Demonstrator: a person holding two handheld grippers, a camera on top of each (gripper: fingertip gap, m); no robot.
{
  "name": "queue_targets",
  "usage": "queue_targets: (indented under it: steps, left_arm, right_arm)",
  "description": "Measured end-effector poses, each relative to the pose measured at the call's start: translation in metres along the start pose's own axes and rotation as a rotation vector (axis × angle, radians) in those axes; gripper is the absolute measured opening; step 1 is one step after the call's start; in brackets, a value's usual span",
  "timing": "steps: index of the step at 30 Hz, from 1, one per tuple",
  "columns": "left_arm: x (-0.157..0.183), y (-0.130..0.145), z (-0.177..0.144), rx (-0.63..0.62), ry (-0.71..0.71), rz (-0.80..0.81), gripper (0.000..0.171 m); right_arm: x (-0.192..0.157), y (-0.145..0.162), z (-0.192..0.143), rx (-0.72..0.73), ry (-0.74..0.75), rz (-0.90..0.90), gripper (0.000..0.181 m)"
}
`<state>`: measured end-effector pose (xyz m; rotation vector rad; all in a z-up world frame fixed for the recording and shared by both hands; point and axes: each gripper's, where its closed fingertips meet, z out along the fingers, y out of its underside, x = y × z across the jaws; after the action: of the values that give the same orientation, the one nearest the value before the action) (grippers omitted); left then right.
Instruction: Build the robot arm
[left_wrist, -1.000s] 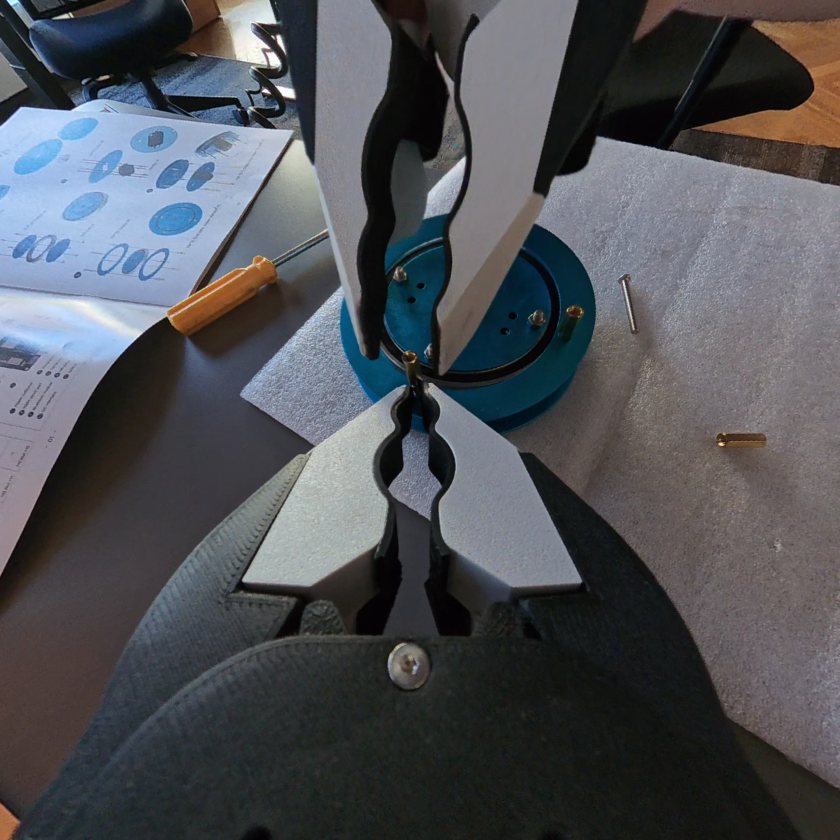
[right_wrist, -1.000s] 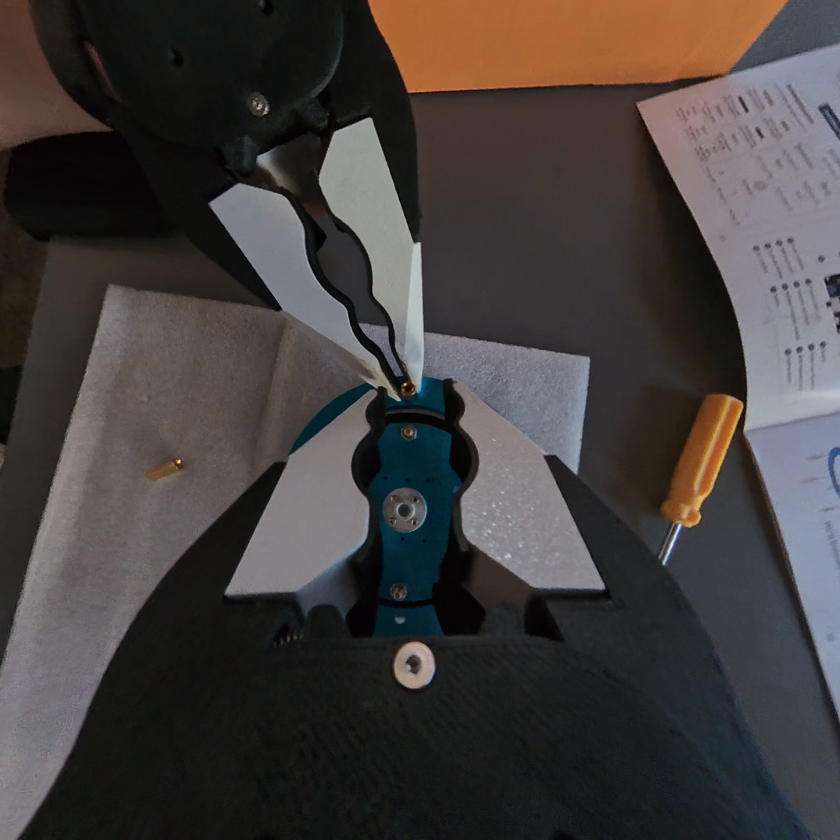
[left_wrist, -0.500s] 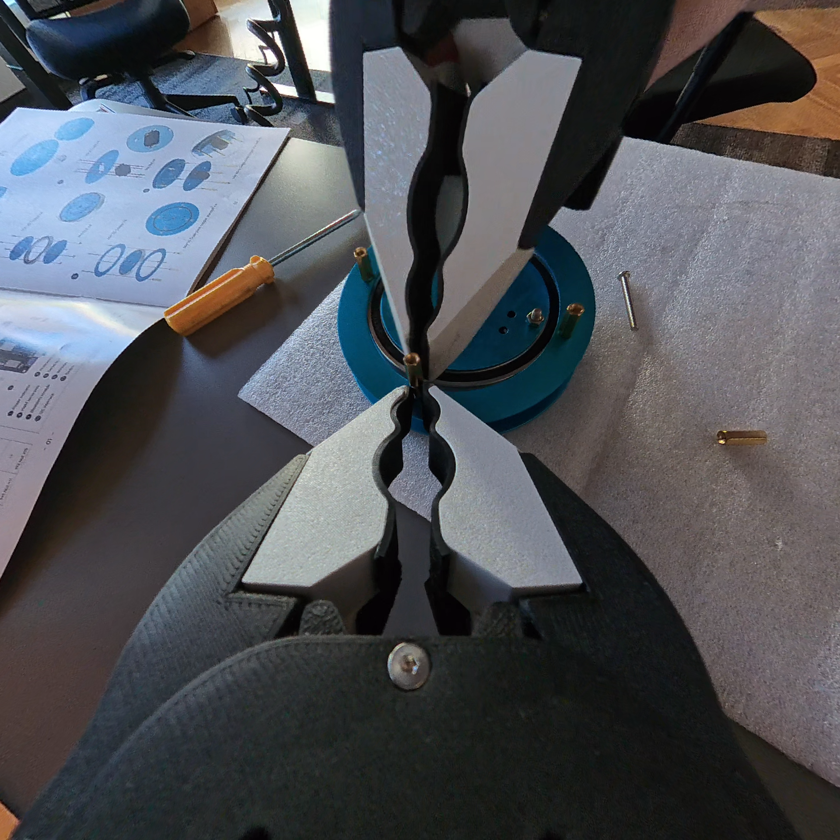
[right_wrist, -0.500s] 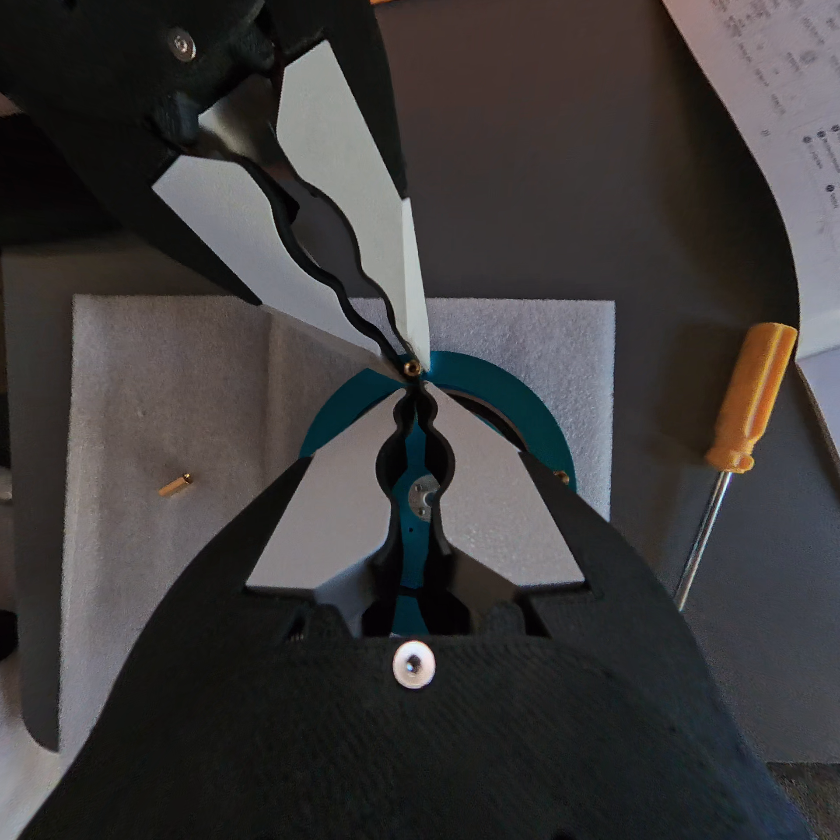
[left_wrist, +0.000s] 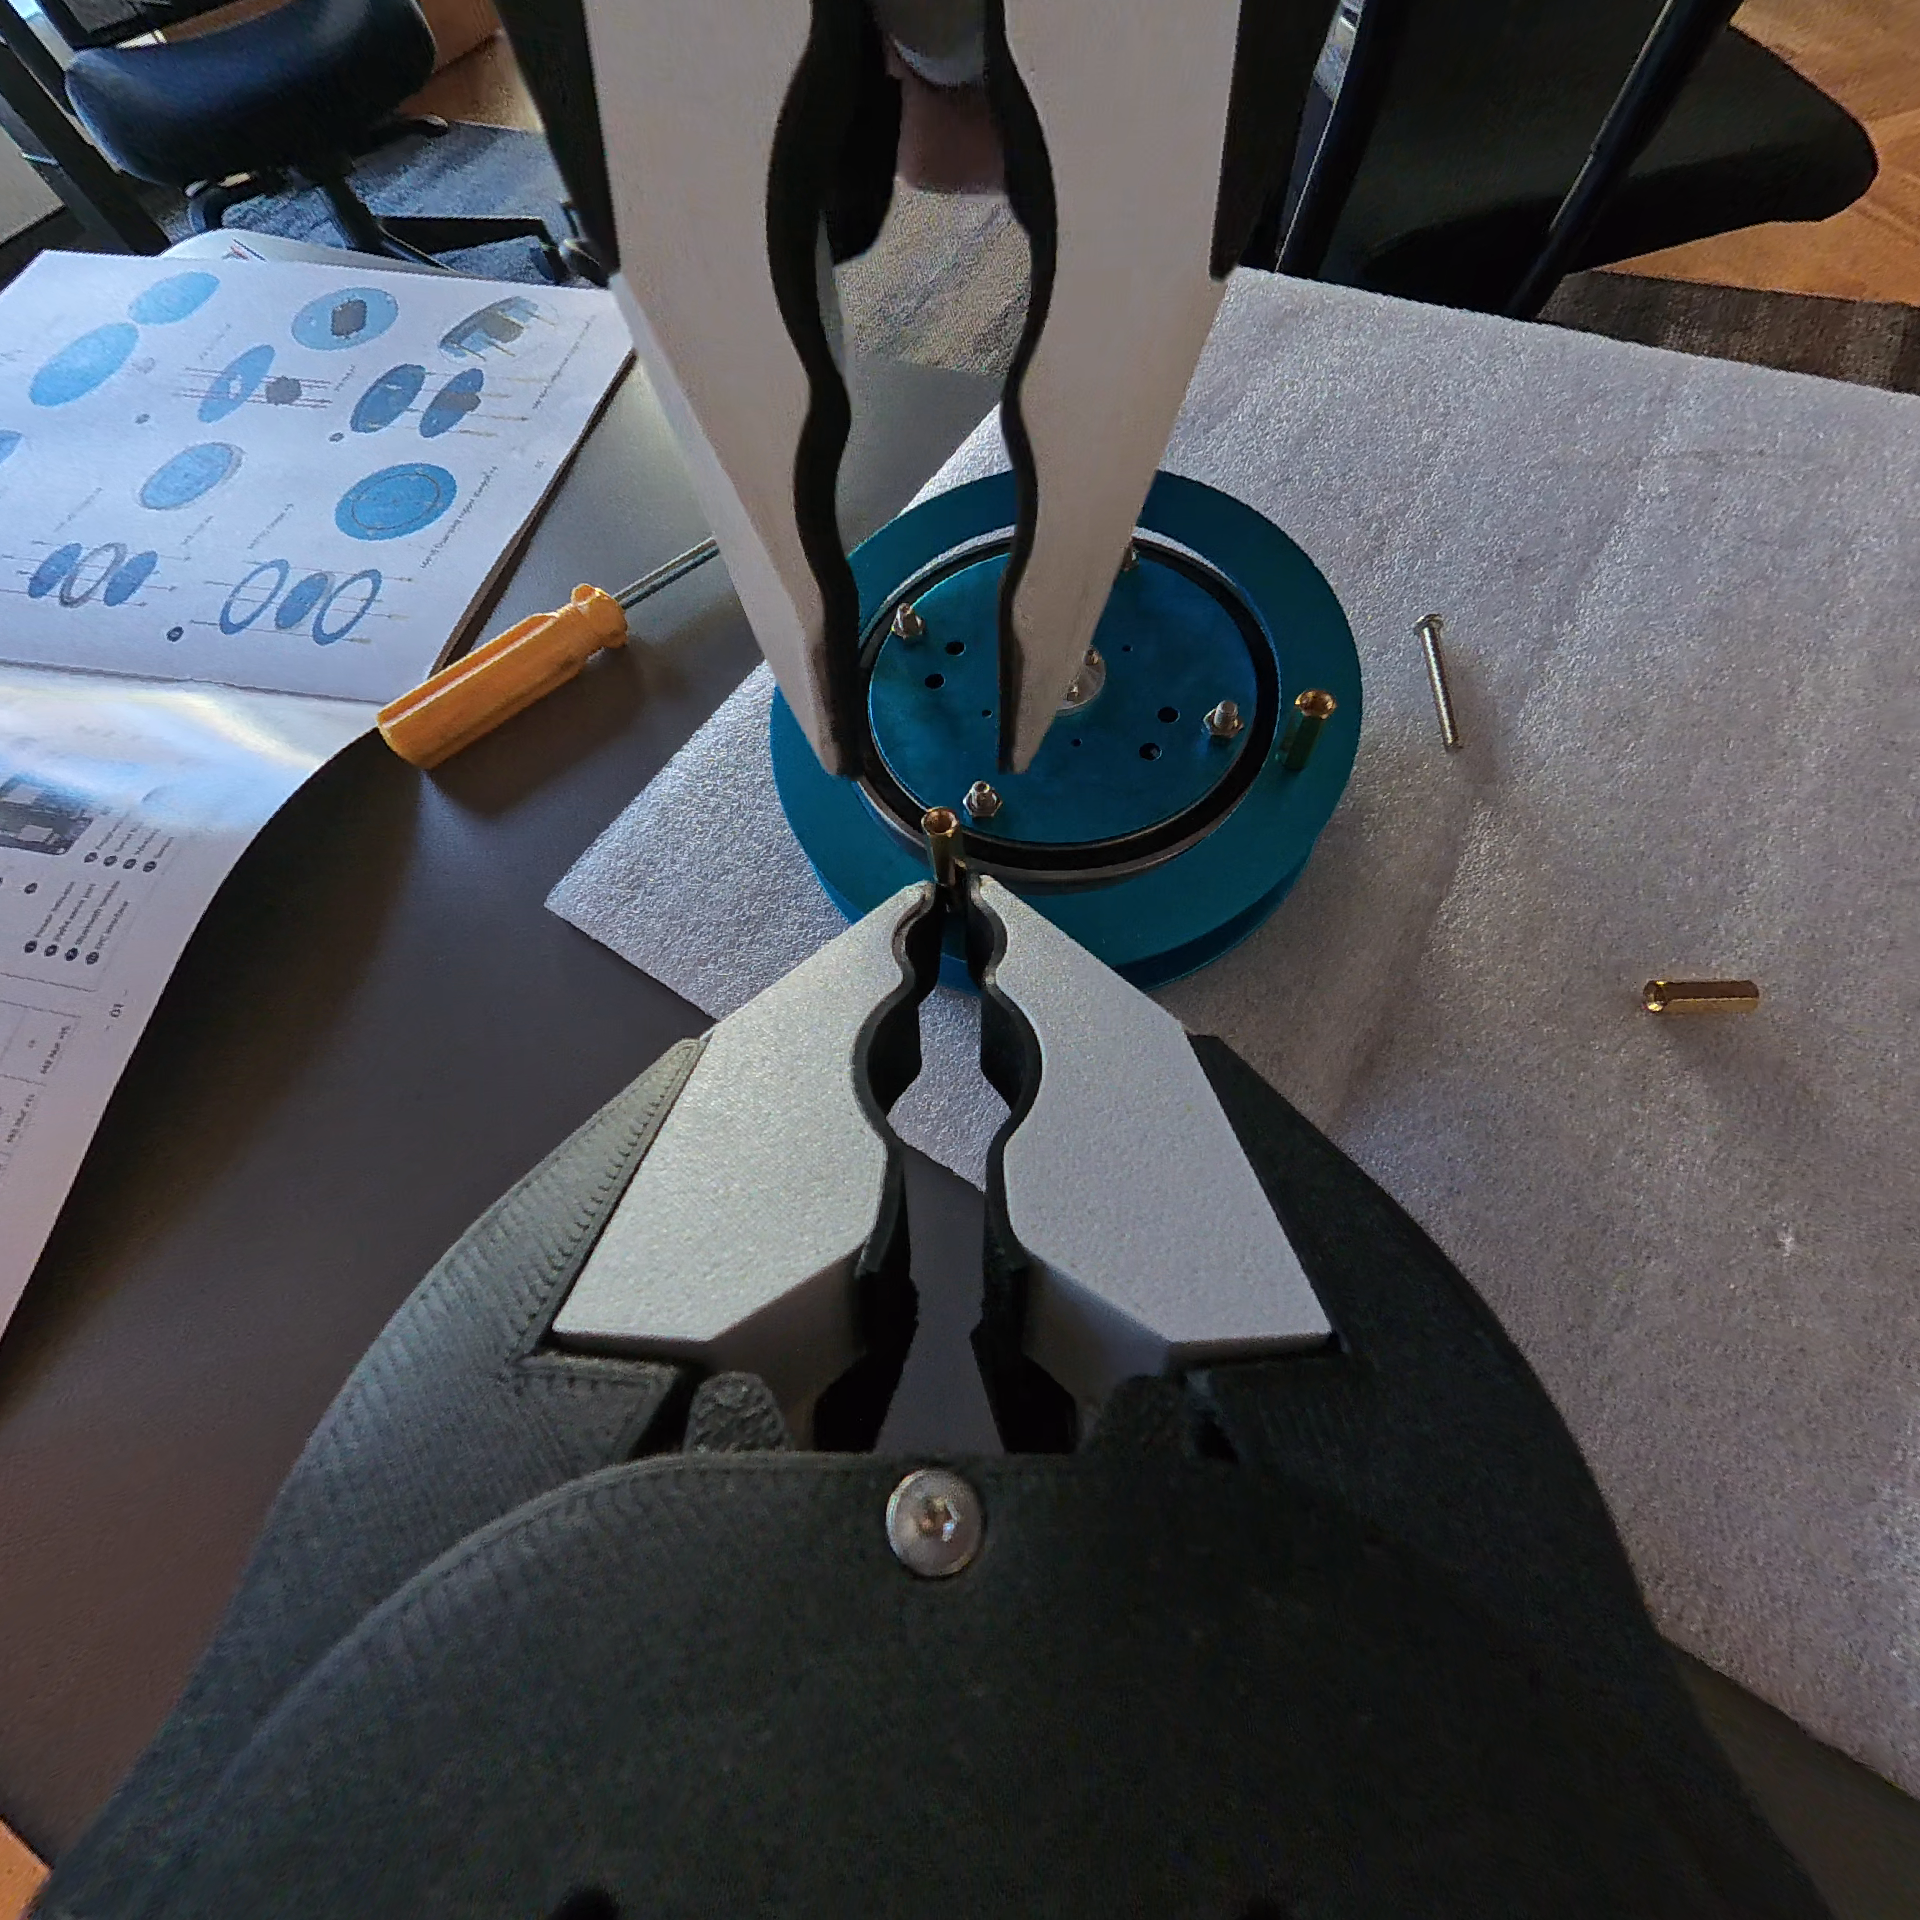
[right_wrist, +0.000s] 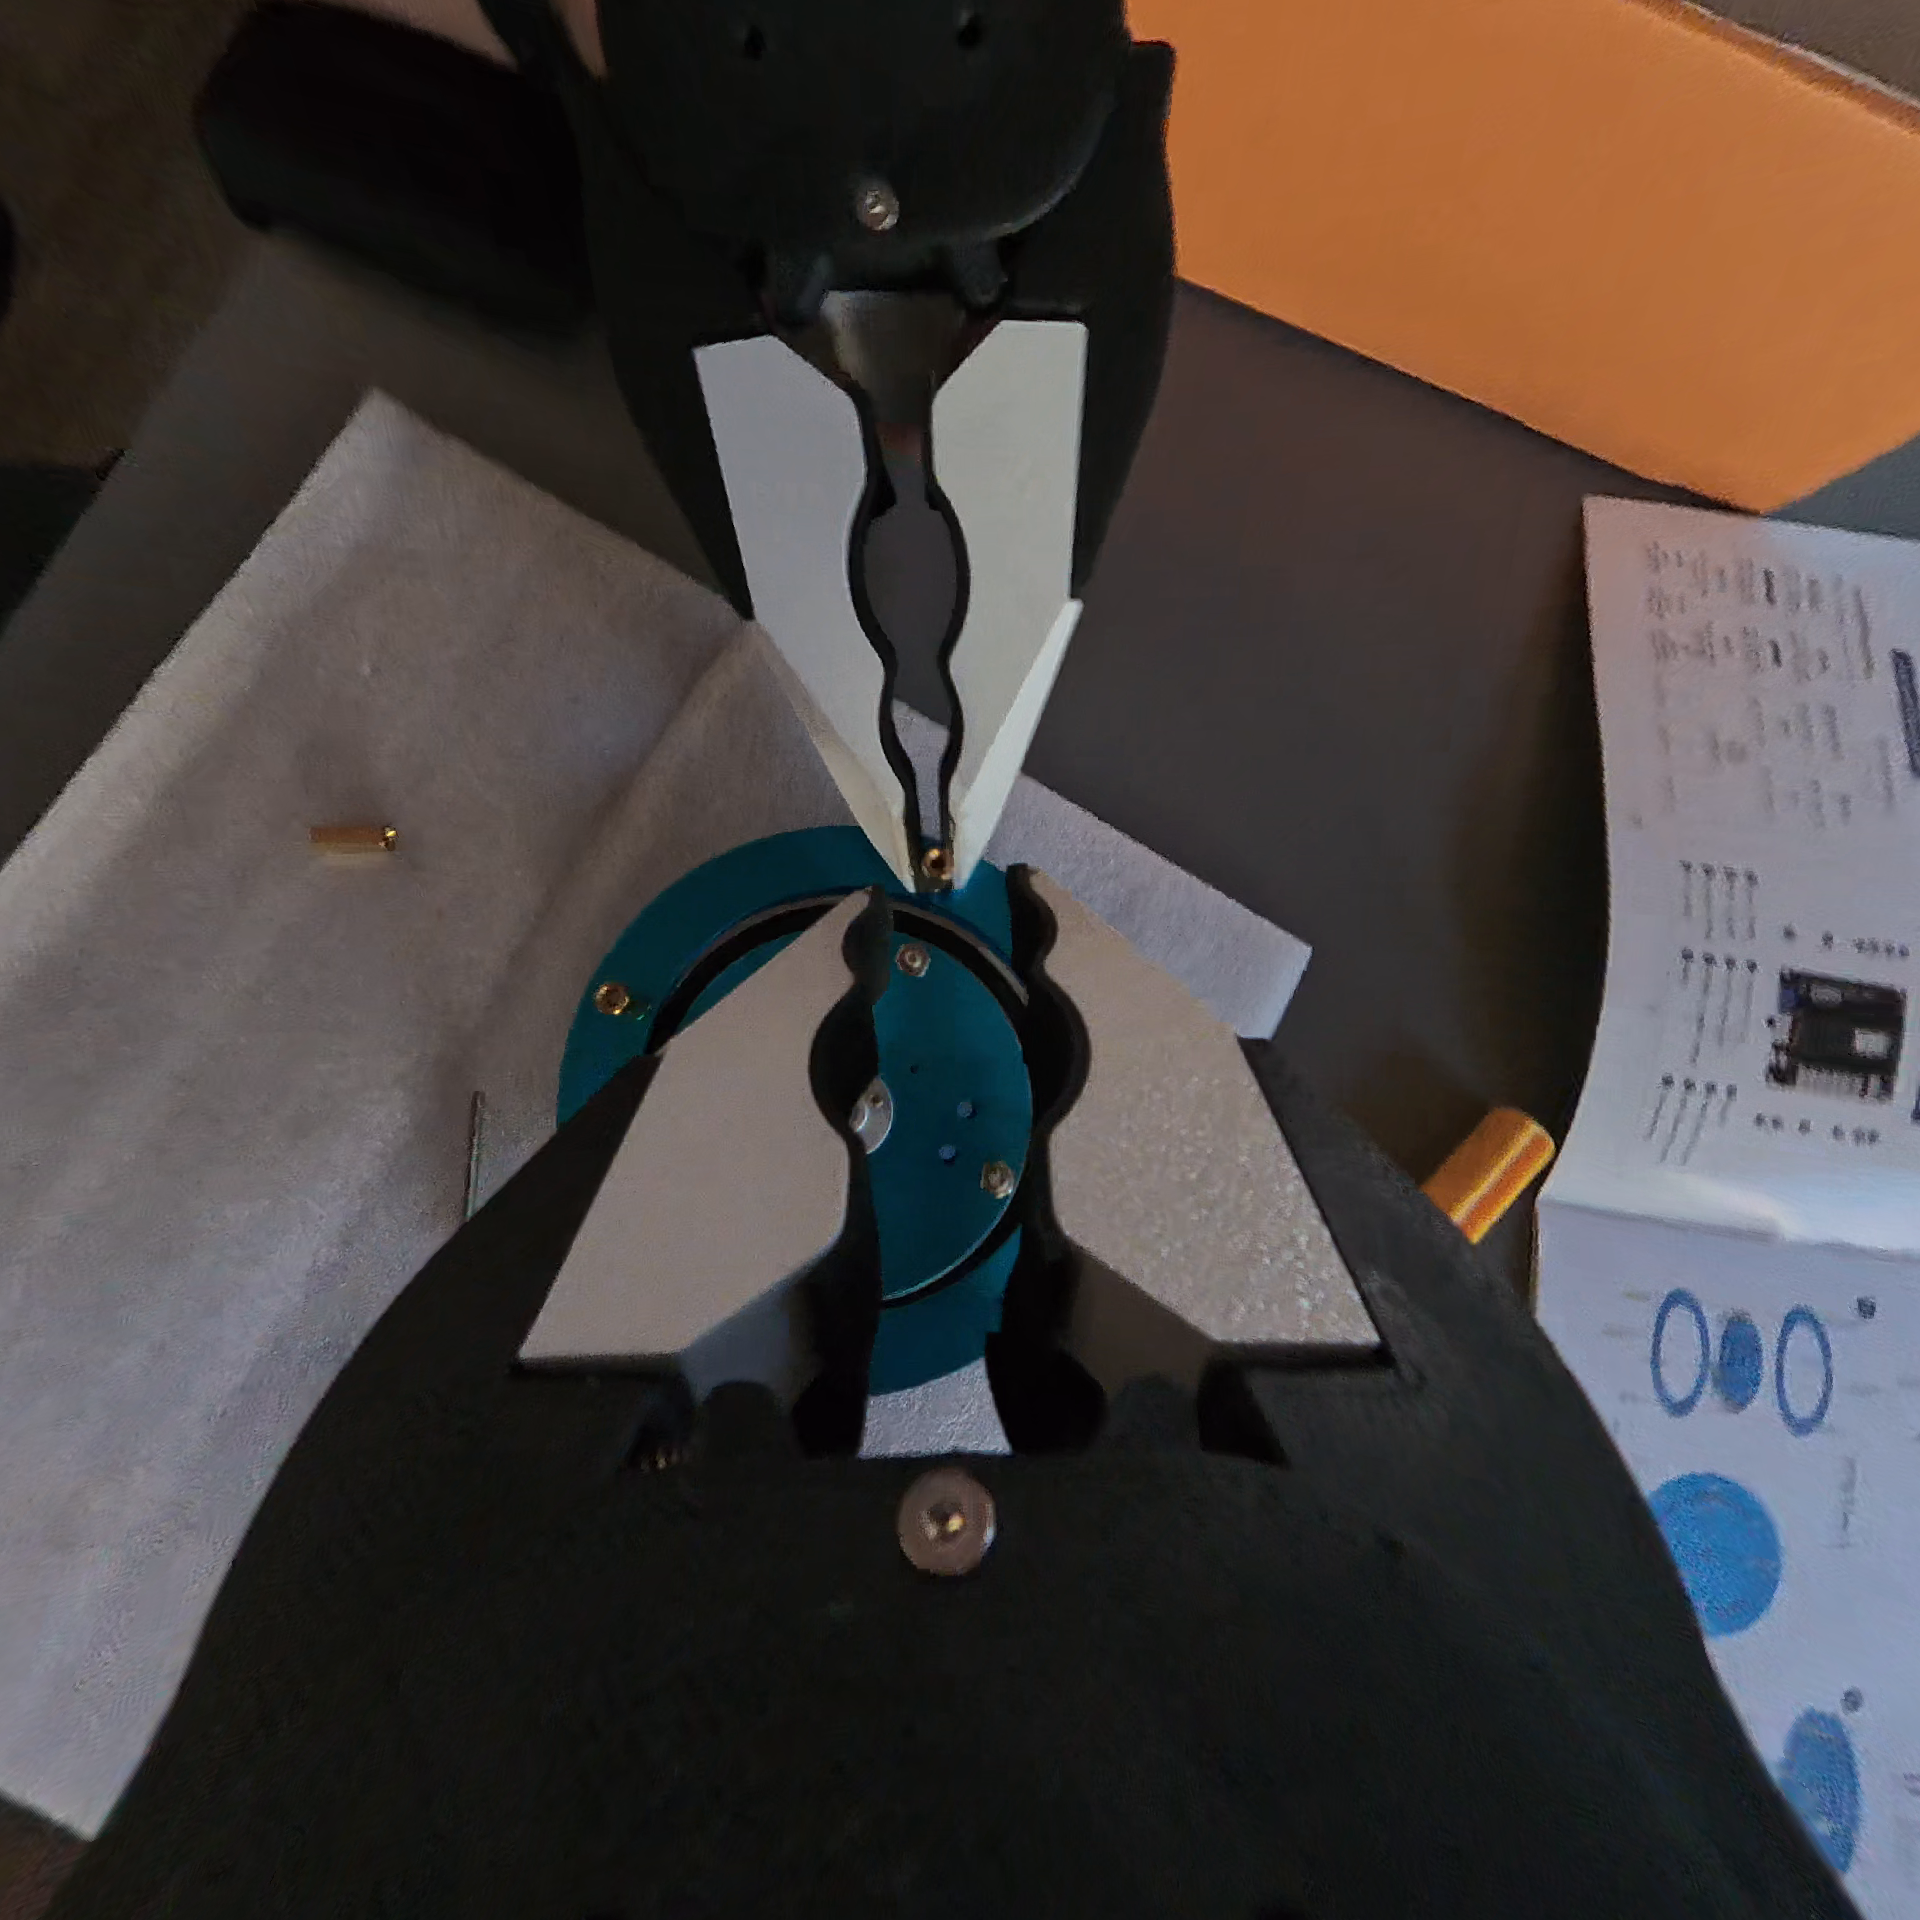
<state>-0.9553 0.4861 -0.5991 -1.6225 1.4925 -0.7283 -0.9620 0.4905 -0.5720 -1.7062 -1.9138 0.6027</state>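
Note:
A blue round wheel hub (left_wrist: 1101, 790) lies on white foam; it also shows in the right wrist view (right_wrist: 945, 1049). My left gripper (left_wrist: 951, 896) is shut on a brass standoff (left_wrist: 940, 836) that stands upright on the hub's near rim. From the right wrist view the left gripper (right_wrist: 935, 878) comes from the far side and pinches that standoff (right_wrist: 935, 860). My right gripper (right_wrist: 948, 896) is open and empty, with its tips just above the hub's inner plate. In the left wrist view the right gripper (left_wrist: 925, 764) points down from above. A second brass standoff (left_wrist: 1311, 722) stands on the rim.
A loose brass standoff (left_wrist: 1701, 995) and a long screw (left_wrist: 1437, 681) lie on the foam sheet (left_wrist: 1610, 540). An orange-handled screwdriver (left_wrist: 499, 691) and printed instruction sheets (left_wrist: 208, 468) lie to the left. An orange box (right_wrist: 1507, 208) stands behind. Chairs stand beyond the table. Left and right tips are no more than a few centimetres apart.
The right gripper, nearly shut at the standoff's top half a second ago, has opened and drawn back over the hub. The left gripper keeps its hold on the standoff.

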Motion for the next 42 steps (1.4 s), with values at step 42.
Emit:
queue_targets:
  steps: [42]
  left_arm:
    - [0.001,0.002,0.002,-0.013,0.001,0.017,0.002]
  right_arm:
    - [0.001,0.001,0.011,-0.050,0.075,0.383,0.023]
